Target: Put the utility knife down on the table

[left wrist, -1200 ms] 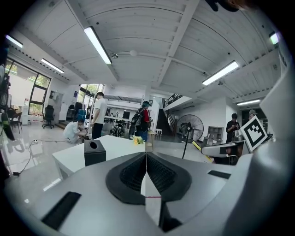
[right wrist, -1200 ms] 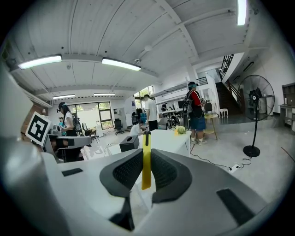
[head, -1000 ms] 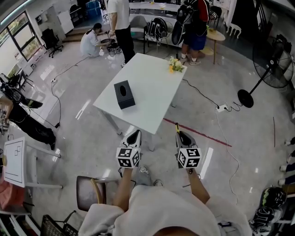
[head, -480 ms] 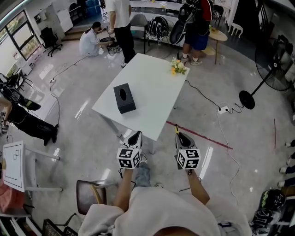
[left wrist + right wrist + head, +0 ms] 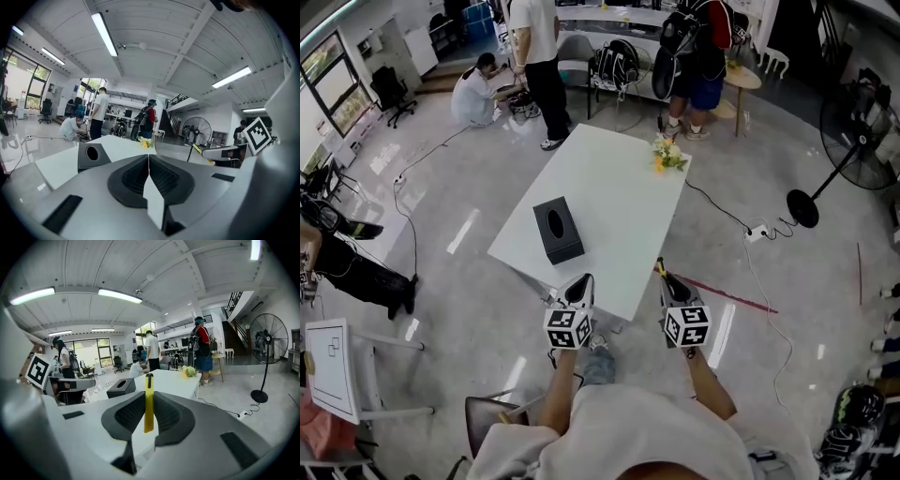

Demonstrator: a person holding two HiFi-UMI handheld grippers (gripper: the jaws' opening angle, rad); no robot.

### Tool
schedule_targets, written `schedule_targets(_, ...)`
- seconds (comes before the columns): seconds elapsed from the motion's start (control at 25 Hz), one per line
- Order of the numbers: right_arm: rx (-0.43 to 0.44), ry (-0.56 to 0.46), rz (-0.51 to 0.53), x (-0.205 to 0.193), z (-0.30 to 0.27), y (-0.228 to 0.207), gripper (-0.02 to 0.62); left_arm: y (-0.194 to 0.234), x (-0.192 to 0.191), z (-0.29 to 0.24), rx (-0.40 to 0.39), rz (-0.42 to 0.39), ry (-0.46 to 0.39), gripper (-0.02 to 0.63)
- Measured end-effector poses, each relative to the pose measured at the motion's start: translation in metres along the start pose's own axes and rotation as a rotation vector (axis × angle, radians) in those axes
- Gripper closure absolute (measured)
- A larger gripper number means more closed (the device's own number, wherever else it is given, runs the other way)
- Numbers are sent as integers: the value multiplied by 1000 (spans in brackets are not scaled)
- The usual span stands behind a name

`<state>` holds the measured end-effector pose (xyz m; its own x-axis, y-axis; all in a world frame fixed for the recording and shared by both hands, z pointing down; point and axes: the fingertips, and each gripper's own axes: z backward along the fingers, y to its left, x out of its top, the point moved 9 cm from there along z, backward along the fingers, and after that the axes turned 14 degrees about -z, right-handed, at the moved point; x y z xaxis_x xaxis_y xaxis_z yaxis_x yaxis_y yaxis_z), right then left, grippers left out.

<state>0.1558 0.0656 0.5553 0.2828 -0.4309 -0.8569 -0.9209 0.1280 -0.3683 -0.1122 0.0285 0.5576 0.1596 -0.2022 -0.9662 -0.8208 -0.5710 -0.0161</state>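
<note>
A yellow utility knife (image 5: 148,401) with a black tip stands upright between the jaws of my right gripper (image 5: 149,408), which is shut on it. From the head view the knife (image 5: 660,267) sticks out past the right gripper (image 5: 667,279), just off the near right corner of the white table (image 5: 619,187). My left gripper (image 5: 583,279) hovers at the table's near edge; its jaws (image 5: 148,161) are pressed together with nothing between them. Both grippers point toward the table.
On the table sit a black tissue box (image 5: 558,231) and a small bunch of flowers (image 5: 667,155). Several people stand or crouch beyond it. A floor fan (image 5: 851,131), a power strip with cable (image 5: 758,228), a red floor line (image 5: 727,293) and a chair (image 5: 487,412) surround me.
Both grippers have come forward together to the table's near edge. The knife stays clamped in the right one; the left stays shut.
</note>
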Motion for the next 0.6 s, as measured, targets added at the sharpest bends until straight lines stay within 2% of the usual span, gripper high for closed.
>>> schedule_targets(0.36,-48,-15,0,39,-78,29,523,79,17,-52,-49,4,7,585)
schedule_targets(0.6,-85,-27,5,60,-118,40,523,115,30,-92,-113,-2,-2,586)
